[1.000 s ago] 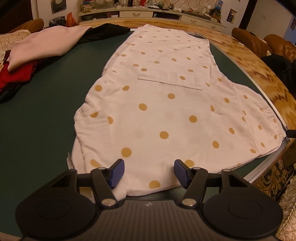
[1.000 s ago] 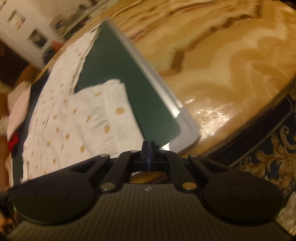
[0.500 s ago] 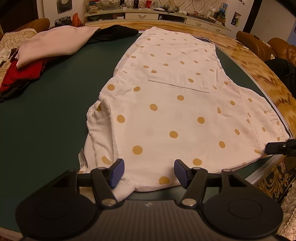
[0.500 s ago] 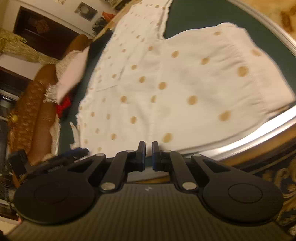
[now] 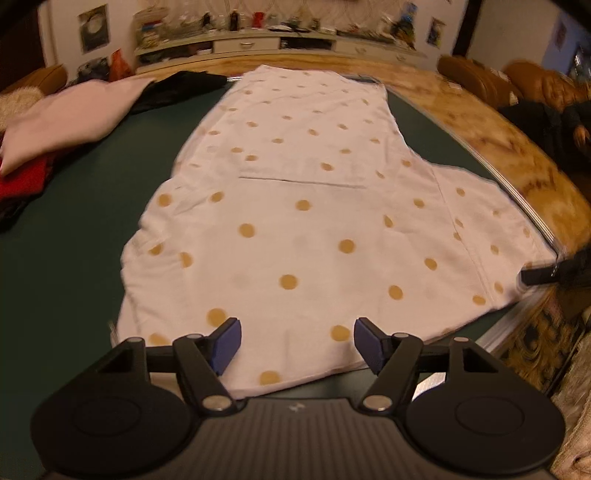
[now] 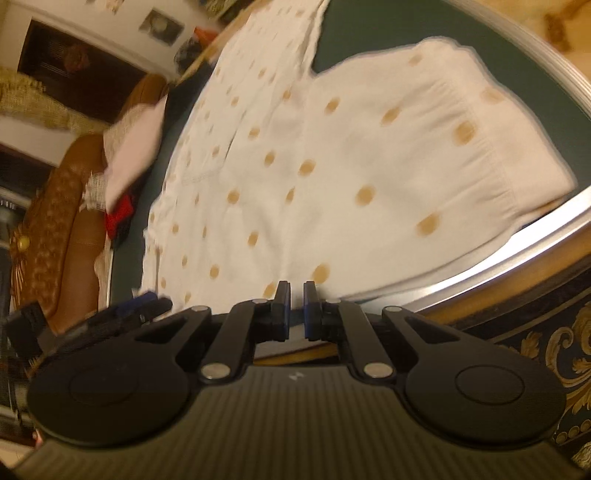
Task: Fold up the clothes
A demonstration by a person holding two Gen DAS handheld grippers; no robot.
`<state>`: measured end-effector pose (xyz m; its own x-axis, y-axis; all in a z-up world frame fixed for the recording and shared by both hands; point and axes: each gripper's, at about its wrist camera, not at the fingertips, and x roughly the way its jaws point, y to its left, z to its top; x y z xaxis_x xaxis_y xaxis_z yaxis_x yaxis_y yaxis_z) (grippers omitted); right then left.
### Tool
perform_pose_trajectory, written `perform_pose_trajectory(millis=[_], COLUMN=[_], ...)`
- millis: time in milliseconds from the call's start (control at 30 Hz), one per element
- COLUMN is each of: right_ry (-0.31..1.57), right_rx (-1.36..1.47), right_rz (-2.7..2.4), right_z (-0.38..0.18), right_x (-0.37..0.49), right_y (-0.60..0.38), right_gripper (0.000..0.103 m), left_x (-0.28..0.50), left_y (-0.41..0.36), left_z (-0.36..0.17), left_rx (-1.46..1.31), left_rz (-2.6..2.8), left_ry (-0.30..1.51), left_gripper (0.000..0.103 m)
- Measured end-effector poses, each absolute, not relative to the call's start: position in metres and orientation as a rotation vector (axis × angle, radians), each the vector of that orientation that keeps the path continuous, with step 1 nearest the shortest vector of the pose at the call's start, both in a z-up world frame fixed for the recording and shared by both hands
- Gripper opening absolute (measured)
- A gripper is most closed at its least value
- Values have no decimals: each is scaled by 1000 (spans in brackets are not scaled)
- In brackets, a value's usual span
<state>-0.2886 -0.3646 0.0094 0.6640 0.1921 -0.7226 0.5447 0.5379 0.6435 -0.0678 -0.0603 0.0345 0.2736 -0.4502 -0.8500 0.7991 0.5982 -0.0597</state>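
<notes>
A white garment with tan polka dots (image 5: 295, 221) lies spread flat on the dark green mat (image 5: 74, 240), its near hem under my left gripper (image 5: 297, 345). The left jaws are opening, and no cloth is pinched between the blue pads (image 5: 227, 343). My right gripper (image 6: 294, 308) hovers at the near right corner of the garment (image 6: 332, 166), over the table's metal rim (image 6: 517, 251). It is all but shut, with a slim gap and nothing in it. Its black tip (image 5: 535, 275) shows at the right edge of the left wrist view.
A pile of pink (image 5: 74, 118), red (image 5: 22, 177) and black (image 5: 177, 88) clothes sits at the far left of the mat. A marble tabletop (image 5: 517, 147) borders the mat on the right. Brown sofas (image 6: 66, 221) and a cluttered shelf (image 5: 277, 33) stand beyond.
The left jaws have spread wider and the gripper has shifted along the near hem. The right gripper swung from the marble edge onto the garment's corner, and its pads parted slightly.
</notes>
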Motion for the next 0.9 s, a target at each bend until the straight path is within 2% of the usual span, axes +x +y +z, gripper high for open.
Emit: perform_pose_trajectory(millis=[67,100,167,200,367,733,767,833,867,900], right_ry=[829,818,794,788,791,816,823,842,856,858], right_rx=[981,964,926,920,990,938,927,911,904,902], right_rz=[-316,-377,-515,-557,-589,-557,-563,-574,-576,-576], right_z=[19,24,33,34,20,11,12,12,11,11], right_x=[-303,-313,-334,-343,-363,-343,-342,-340,-339,-339], right_y=[-379,-388,-405,-413,-440,-421,-420,-419,-418,-418], right_gripper=[12,24,39,41,42,41,41,20,6,6], left_x=[-74,-76,-79,-79,-85,-104,-105,-108,-109,-110], left_y=[-69,-70,-72,-74,-88,-117,-119,-123,-124,-126], left_z=[31,31,30,30,32,27,27,25,25,24], left_rx=[467,462,449,432,410,401,400,403,405,405], left_rz=[-880,-886,-899,-909,-940,-1011,-1018,-1025,-1027,-1029], left_ry=[957,955,952,957,963,981,983,983,983,984], left_gripper=[73,73,73,73,73,73,73,73,73,73])
